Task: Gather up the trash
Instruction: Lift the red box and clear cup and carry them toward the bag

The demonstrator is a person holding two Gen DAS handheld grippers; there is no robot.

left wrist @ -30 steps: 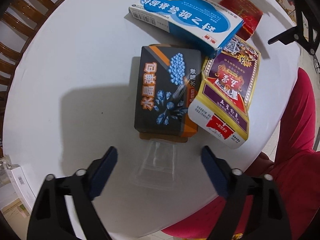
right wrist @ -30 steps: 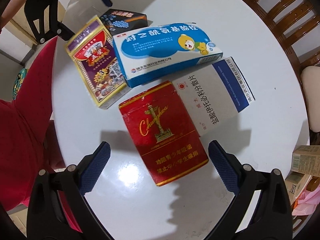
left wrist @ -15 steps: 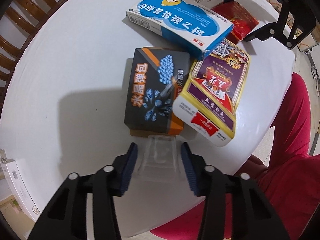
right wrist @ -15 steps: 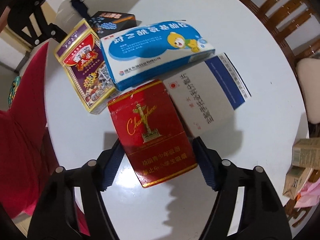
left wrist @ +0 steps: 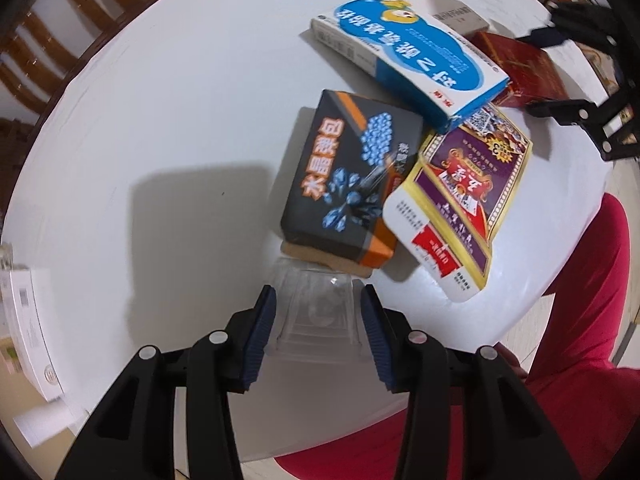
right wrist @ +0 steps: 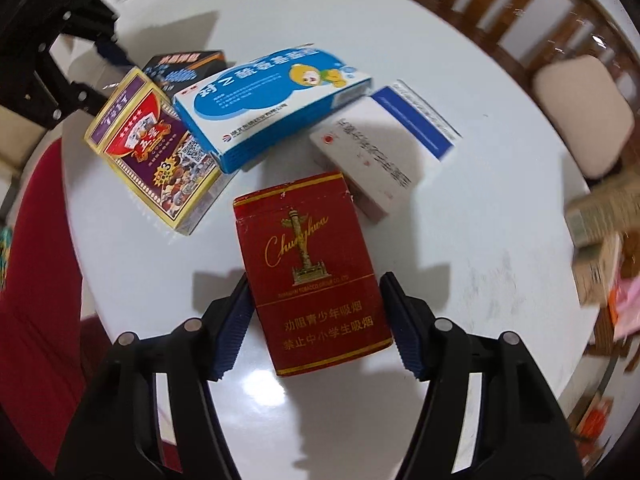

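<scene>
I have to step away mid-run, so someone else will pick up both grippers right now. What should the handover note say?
Left gripper: closed on the clear plastic cup, which lies on its side on the white table.
Right gripper: jaws have just been closing around the red cigarette pack; pads at its sides, firm grip not certain.
On the table: black-and-orange box, purple-and-gold box, blue-and-white medicine box overlapping its neighbours, white-and-blue box.
Done: nothing visibly binned yet.
Left: lift the cup and pack, then collect the four boxes. No bin in view.
</scene>
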